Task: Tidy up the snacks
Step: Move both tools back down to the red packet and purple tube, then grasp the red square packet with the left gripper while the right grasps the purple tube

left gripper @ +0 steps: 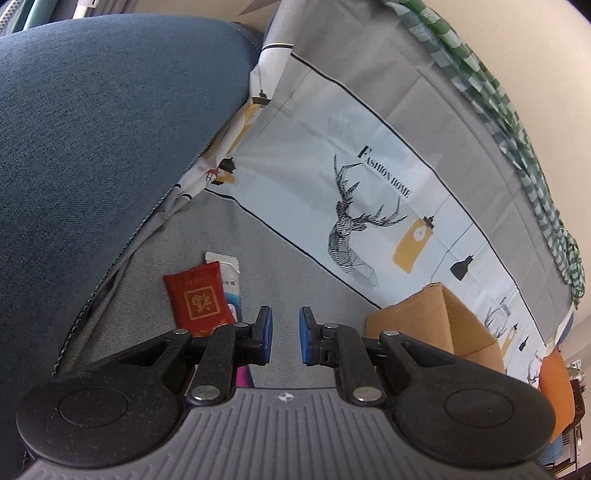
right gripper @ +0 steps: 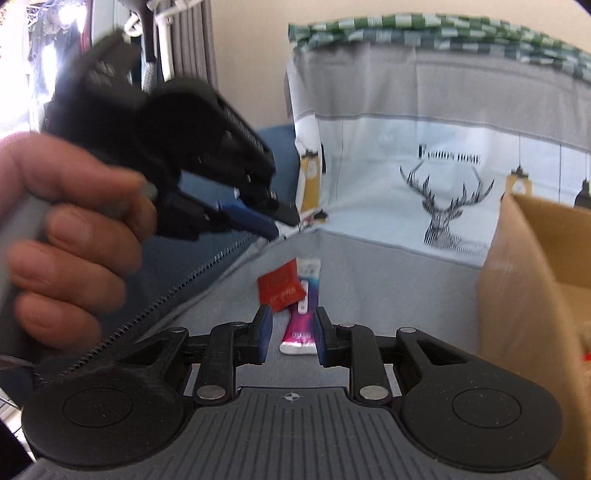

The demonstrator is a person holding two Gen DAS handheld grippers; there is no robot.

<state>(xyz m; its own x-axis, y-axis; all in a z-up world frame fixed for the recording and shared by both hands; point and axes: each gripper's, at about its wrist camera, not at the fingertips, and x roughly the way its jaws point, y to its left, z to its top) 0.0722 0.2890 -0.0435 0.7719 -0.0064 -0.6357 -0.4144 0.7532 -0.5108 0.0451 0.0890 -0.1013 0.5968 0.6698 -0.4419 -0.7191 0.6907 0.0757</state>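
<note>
A red snack packet (left gripper: 197, 301) lies on the grey seat cover, on top of a white and magenta packet (left gripper: 232, 284). My left gripper (left gripper: 285, 335) is open and empty, just right of and above them. In the right wrist view the red packet (right gripper: 281, 287) overlaps the magenta packet (right gripper: 302, 325), which lies straight ahead between my open right gripper's (right gripper: 292, 334) fingers, a little beyond them. The left gripper (right gripper: 275, 221), held by a hand, hovers blurred at upper left. A cardboard box (right gripper: 532, 295) stands at the right; it also shows in the left wrist view (left gripper: 436, 325).
A blue cushion (left gripper: 103, 140) fills the left. A grey cloth with a deer print (left gripper: 354, 229) covers the backrest behind. A green checked cloth (right gripper: 443, 33) lies along its top. An orange object (left gripper: 556, 391) sits beyond the box.
</note>
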